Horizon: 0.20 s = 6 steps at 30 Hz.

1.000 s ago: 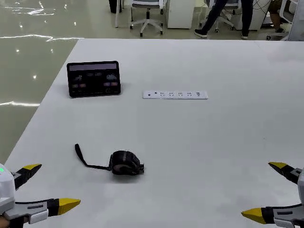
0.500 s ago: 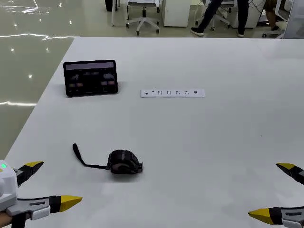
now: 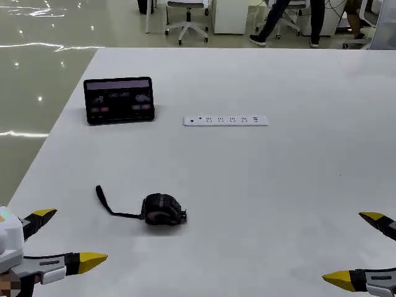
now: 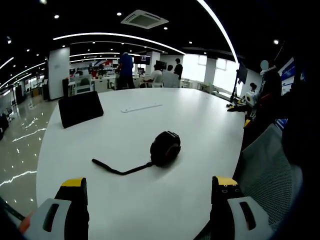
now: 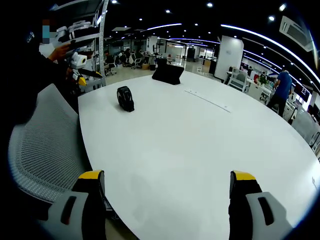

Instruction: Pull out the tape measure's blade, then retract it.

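Nothing moved, one tape measure (image 3: 163, 210) untouched, left gripper (image 3: 71, 236), right gripper (image 3: 352, 247), both jaws wide

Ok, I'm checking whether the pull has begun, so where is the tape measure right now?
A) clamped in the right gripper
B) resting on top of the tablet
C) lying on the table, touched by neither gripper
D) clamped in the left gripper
C: the tape measure lies on the white table, while the left gripper and the right gripper both stand open by the near edge, apart from it.
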### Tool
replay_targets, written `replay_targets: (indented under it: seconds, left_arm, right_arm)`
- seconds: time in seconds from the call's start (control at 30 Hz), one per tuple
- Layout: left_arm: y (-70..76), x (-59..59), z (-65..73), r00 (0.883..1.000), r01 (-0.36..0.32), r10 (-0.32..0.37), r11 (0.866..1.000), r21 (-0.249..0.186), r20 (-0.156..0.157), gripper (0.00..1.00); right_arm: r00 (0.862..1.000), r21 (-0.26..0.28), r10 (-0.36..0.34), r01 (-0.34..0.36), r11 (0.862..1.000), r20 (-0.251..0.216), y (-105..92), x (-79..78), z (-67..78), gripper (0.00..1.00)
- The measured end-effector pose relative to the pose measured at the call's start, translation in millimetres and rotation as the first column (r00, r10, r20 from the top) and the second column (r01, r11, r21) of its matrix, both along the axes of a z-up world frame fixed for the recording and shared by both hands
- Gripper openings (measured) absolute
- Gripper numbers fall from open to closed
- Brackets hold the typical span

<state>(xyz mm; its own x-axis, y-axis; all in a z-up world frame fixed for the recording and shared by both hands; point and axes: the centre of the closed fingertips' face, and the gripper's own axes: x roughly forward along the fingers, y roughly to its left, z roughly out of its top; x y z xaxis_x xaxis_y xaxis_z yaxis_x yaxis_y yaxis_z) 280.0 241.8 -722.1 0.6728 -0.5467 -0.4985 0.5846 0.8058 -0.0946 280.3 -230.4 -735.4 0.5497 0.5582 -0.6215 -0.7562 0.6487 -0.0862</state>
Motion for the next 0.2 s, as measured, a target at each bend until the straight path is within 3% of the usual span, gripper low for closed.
replay_targets:
  seconds: [0.2]
  left_arm:
    - [1.6, -0.1, 0.0, 1.000, -0.004, 0.004, 1.000, -0.002, 0.001, 1.00]
  right_arm:
    - [1.000, -0.001, -0.002, 0.002, 1.000, -0.001, -1.1, -0.7, -0.5, 1.00]
